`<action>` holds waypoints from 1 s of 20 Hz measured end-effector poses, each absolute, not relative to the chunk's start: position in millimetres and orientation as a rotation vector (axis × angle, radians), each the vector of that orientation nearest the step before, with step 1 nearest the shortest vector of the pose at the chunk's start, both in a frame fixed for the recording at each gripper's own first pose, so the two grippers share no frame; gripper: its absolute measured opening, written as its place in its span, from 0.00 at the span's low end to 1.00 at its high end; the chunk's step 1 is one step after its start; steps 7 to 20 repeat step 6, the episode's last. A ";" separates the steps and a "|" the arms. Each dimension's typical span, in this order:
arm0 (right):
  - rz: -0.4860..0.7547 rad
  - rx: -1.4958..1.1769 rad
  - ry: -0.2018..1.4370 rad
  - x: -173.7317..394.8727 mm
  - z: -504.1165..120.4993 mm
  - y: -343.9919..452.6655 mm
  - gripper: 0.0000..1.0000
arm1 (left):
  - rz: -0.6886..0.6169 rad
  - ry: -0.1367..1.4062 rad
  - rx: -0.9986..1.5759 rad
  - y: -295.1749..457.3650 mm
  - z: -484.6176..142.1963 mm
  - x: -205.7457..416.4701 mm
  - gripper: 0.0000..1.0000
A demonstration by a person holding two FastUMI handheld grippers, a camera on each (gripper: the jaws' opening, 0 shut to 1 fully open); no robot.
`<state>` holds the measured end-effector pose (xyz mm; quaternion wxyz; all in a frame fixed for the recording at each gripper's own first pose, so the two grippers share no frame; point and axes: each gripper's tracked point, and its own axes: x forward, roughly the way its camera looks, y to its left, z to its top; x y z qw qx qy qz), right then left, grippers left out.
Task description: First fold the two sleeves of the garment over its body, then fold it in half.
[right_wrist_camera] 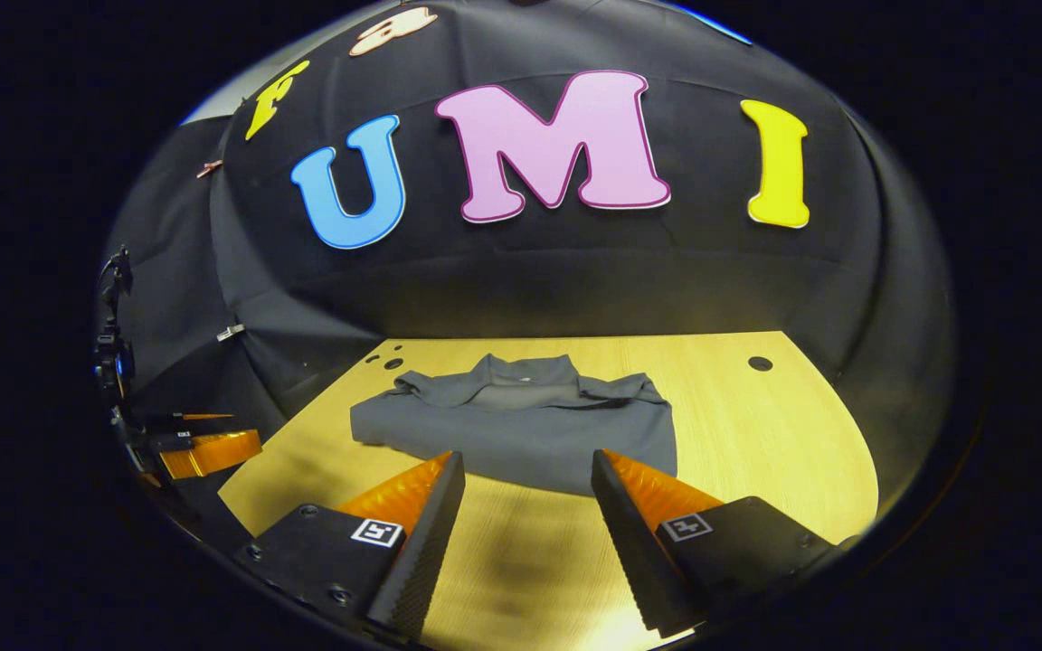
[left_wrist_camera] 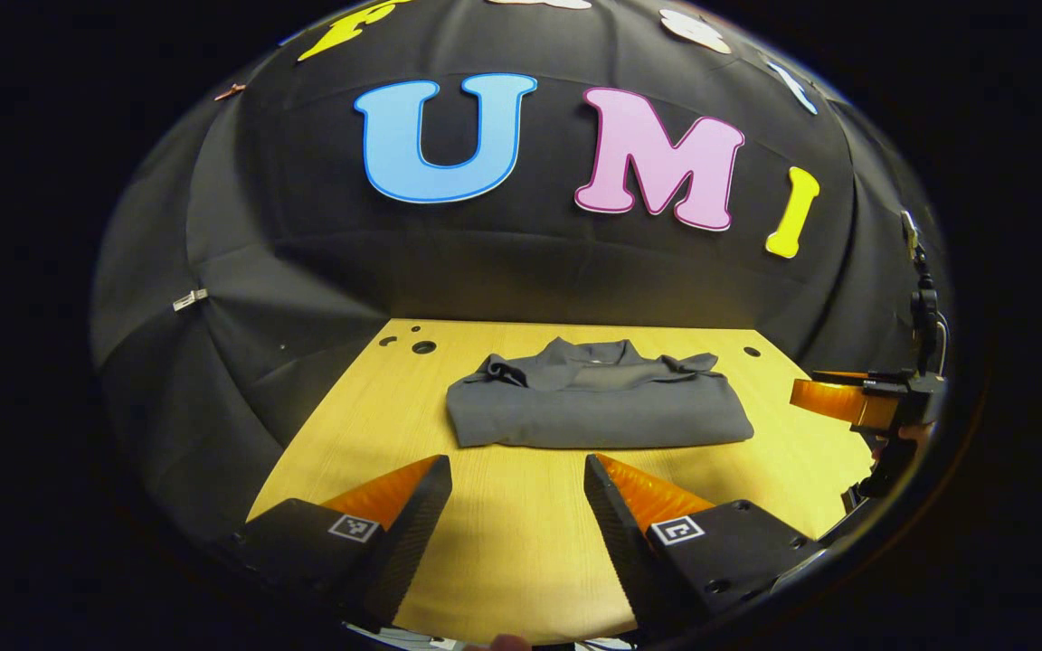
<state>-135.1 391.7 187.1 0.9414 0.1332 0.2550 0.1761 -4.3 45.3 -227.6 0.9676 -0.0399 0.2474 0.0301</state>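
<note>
Jaws of the left gripper [left_wrist_camera: 517, 470] and the right gripper [right_wrist_camera: 528, 466] are held wide apart and empty above the near part of the wooden surface [left_wrist_camera: 521, 533]. A folded grey polo shirt [left_wrist_camera: 595, 398] lies centred farther back, collar toward the black cloth wall [left_wrist_camera: 304, 262], with nothing between.

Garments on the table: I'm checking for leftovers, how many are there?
1. A grey collared garment lies folded on the wooden table, collar toward the booth wall, ahead of both open claws. Anything beneath it would be hidden.
</note>
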 end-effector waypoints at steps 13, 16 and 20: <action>0.383 0.271 0.528 -137.3 183.3 396.3 0.87 | 0.071 0.505 -0.069 43.9 -228.0 -5.9 0.93; 0.383 0.271 0.528 -137.3 183.3 396.3 0.87 | 0.071 0.505 -0.069 43.9 -228.0 -5.9 0.93; 0.383 0.271 0.528 -137.3 183.3 396.3 0.87 | 0.071 0.505 -0.069 43.9 -228.0 -5.9 0.93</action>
